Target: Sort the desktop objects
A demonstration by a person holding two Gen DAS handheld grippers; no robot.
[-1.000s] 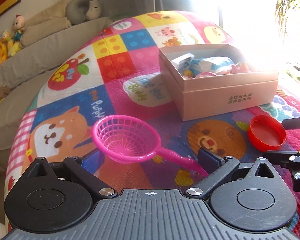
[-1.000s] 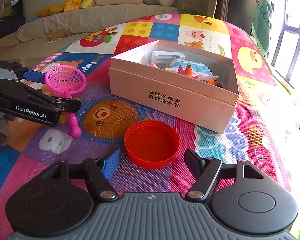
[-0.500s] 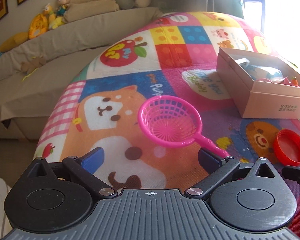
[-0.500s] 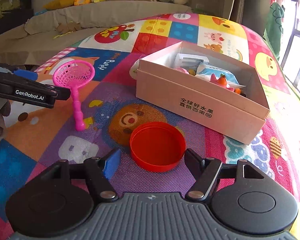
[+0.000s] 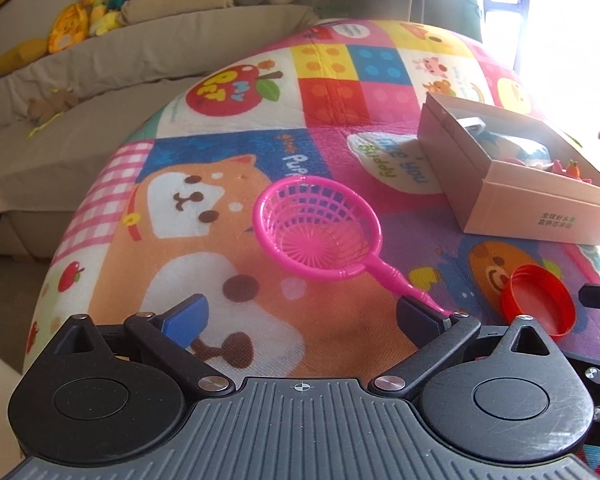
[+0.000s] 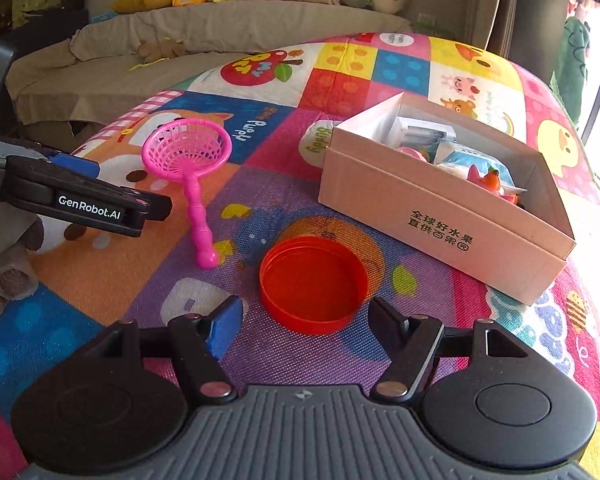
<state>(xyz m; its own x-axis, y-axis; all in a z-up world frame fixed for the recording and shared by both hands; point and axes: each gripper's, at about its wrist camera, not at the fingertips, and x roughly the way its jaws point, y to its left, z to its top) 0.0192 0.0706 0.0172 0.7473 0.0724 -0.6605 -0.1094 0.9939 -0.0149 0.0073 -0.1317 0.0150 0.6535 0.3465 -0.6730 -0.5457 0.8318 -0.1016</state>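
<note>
A pink toy strainer (image 5: 318, 236) lies on the colourful play mat, its handle pointing toward my left gripper (image 5: 300, 316), which is open and empty with its right fingertip by the handle end. The strainer also shows in the right wrist view (image 6: 188, 156). A red lid (image 6: 314, 284) lies open side up just ahead of my right gripper (image 6: 304, 320), which is open and empty. The lid also shows in the left wrist view (image 5: 538, 300). An open cardboard box (image 6: 440, 216) holding several small toys stands at the right, and it also shows in the left wrist view (image 5: 512, 208).
The play mat (image 6: 340, 80) covers a raised surface that drops off at the left. A beige sofa (image 6: 220, 28) with plush toys runs along the back. The left gripper's body (image 6: 80, 200) shows at the left of the right wrist view.
The left gripper has swung left and pulled back, so the strainer now sits centred ahead of it. The right gripper has moved a little left and closer to the red lid.
</note>
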